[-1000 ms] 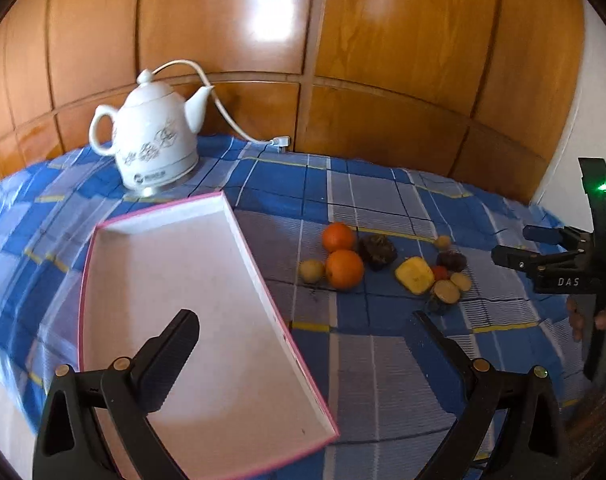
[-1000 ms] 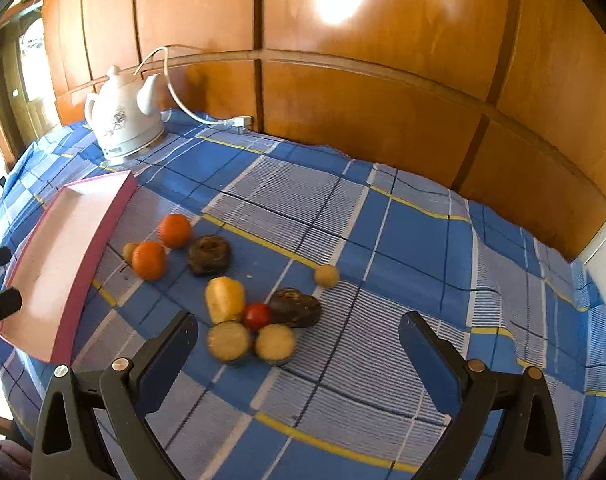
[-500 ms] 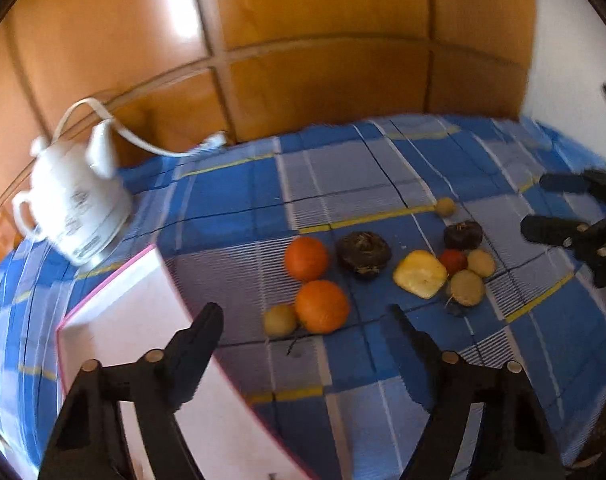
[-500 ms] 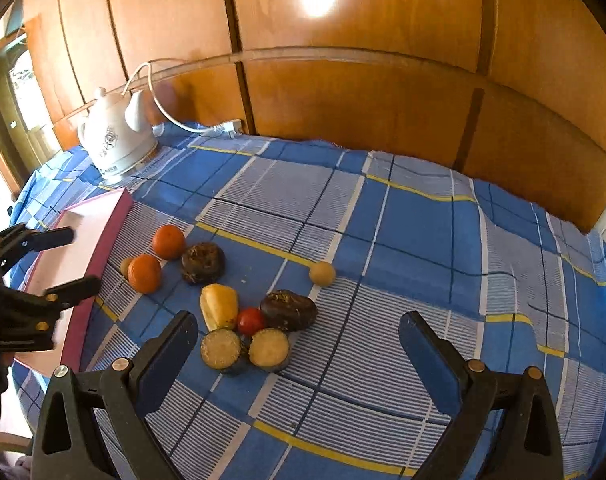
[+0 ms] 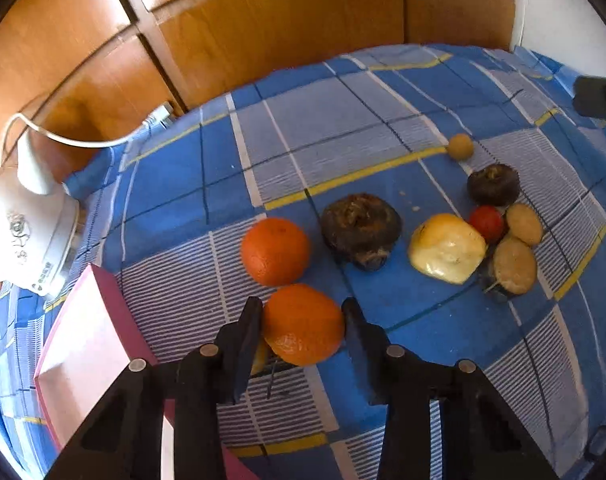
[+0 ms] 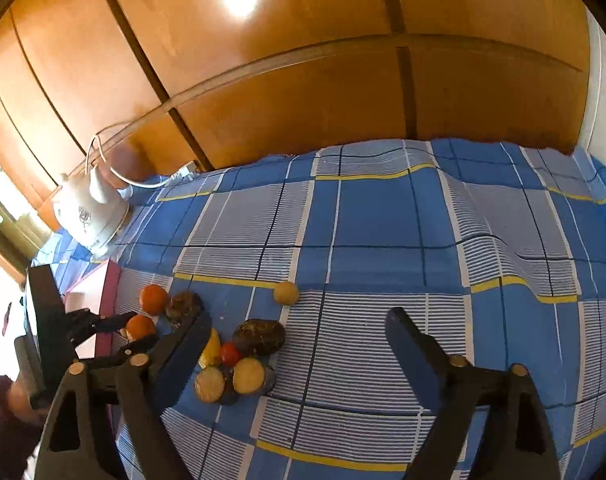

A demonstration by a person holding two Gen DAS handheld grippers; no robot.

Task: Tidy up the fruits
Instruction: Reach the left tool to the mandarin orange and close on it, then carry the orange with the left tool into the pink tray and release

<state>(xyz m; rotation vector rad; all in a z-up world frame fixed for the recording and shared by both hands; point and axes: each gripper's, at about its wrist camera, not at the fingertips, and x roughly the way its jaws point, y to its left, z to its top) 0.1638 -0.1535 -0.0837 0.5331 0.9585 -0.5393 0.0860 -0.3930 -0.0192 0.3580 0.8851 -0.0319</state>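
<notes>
My left gripper (image 5: 303,324) has its jaws around an orange (image 5: 303,324) on the blue checked cloth, both pads touching its sides; it also shows in the right wrist view (image 6: 139,326). A second orange (image 5: 275,250) lies just beyond. A dark round fruit (image 5: 361,230), a yellow fruit (image 5: 447,248), a red tomato (image 5: 487,222), brown cut fruits (image 5: 513,266) and a small tan ball (image 5: 461,146) lie to the right. A pink-rimmed white tray (image 5: 83,344) lies at the left. My right gripper (image 6: 299,344) is open and empty above the cloth.
A white kettle (image 5: 21,236) with a cord stands at the back left, behind the tray. A wooden panel wall (image 5: 263,20) backs the table. The cloth is rumpled at the right (image 6: 503,240).
My left gripper has swung right from above the tray, dropped to the near orange and narrowed its jaws around it. My right gripper has tilted and shifted a little right.
</notes>
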